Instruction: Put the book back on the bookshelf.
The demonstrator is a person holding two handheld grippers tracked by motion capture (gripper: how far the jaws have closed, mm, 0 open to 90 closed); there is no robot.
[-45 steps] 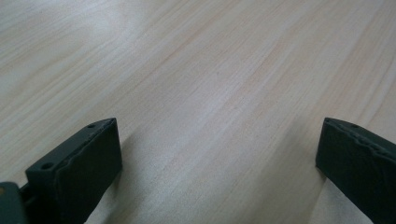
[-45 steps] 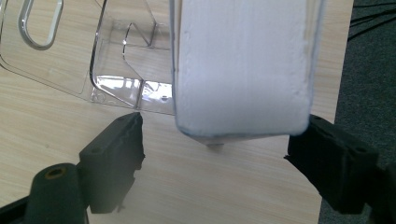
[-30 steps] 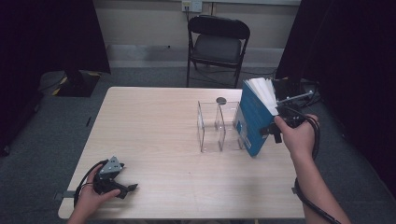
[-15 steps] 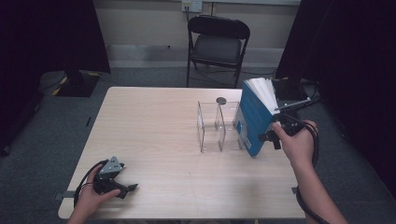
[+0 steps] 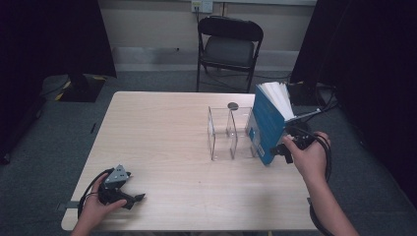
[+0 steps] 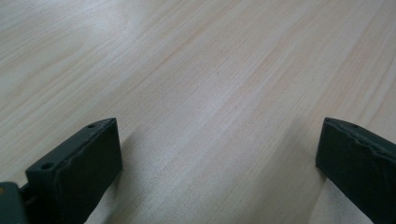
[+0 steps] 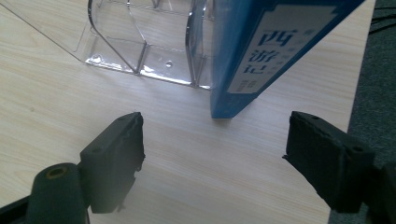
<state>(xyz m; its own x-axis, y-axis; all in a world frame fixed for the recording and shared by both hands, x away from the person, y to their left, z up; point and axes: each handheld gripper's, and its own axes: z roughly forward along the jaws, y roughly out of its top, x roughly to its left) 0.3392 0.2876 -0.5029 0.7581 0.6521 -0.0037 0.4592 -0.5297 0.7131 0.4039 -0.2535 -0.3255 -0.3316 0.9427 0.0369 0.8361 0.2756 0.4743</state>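
Book (image 7: pixel 261 51) stands tilted on its lower corner against the clear holder (image 7: pixel 144 42), apparently unheld, just ahead of the right gripper (image 7: pixel 212 149), jaws released; left gripper (image 6: pixel 215 158) likewise gapes, far off.

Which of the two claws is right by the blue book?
The right claw, open beside the leaning blue book. The left claw rests far off at the table's near-left corner.

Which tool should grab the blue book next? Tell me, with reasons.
Right. The right tool hangs open just beside the blue book, which leans on the clear rack. The left tool rests open on the table at the near left corner, far from it.
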